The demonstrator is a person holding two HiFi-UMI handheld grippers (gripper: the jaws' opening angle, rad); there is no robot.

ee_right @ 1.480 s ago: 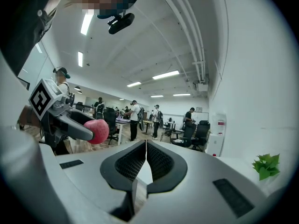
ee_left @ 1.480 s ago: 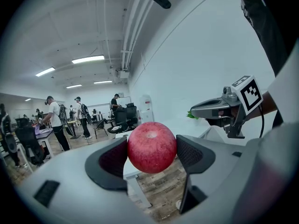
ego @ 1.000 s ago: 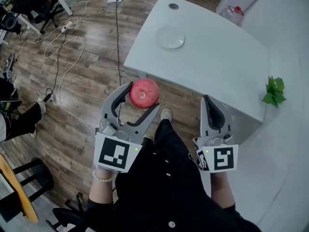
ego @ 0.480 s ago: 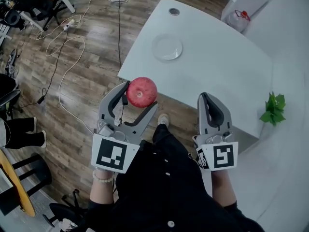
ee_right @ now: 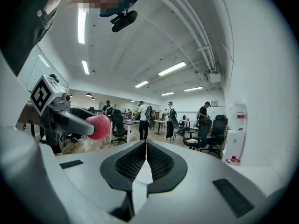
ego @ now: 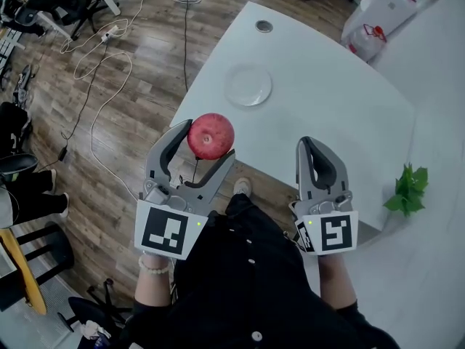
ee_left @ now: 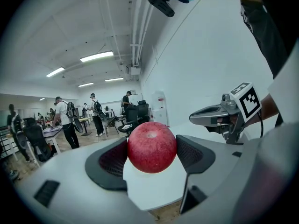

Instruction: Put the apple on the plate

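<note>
apple (ego: 211, 134) in left claw (ego: 208, 139), plate (ego: 248, 86) apart

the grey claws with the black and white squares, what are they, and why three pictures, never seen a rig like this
They are hand-held tools, not a robot. A person holds a two-jaw gripper in each hand, and the patterned cubes are part of the grippers. The top-down picture comes from a camera on the person's head. The other two come from a camera riding on each gripper, looking along its jaws. The left gripper is shut on a red apple, held up in the air near the edge of the white table. The right gripper is shut with nothing in it. On the table lies a pale plate with nothing on it, which is where the apple is meant to go.
</note>
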